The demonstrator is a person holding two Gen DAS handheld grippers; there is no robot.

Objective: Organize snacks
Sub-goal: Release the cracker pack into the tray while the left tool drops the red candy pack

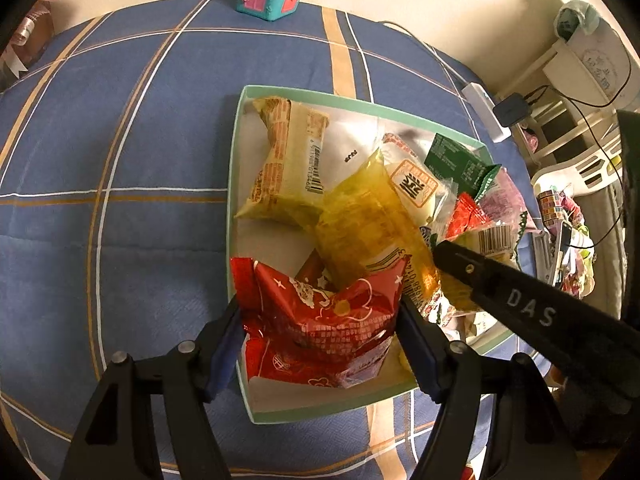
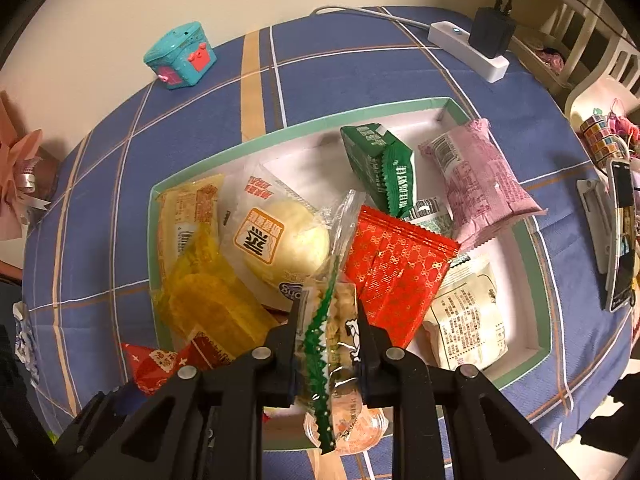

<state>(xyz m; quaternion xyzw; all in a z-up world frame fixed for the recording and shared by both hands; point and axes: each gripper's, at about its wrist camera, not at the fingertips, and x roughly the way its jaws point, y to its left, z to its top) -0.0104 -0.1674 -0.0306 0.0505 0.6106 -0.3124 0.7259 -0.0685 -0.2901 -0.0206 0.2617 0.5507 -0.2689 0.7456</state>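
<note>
A white box with a mint-green rim [image 1: 235, 184] [image 2: 280, 130] sits on the blue checked cloth and holds several snack packets. My left gripper [image 1: 320, 324] is shut on a crumpled red packet [image 1: 320, 312] at the box's near corner, with both blue pads pressed against its sides. My right gripper [image 2: 328, 332] is shut on a clear packet with a green zigzag edge [image 2: 340, 312], held over the box's near edge. In the left wrist view the right gripper [image 1: 444, 250] reaches in from the right, above a yellow packet [image 1: 360, 224].
Green [image 2: 380, 164], pink [image 2: 480, 176], red patterned [image 2: 396, 264], white [image 2: 468, 312] and bun [image 2: 280, 240] packets lie in the box. A teal toy house [image 2: 180, 56] stands at the table's far edge, a power strip [image 2: 468, 50] far right, and a phone on a stand [image 2: 620, 236] to the right.
</note>
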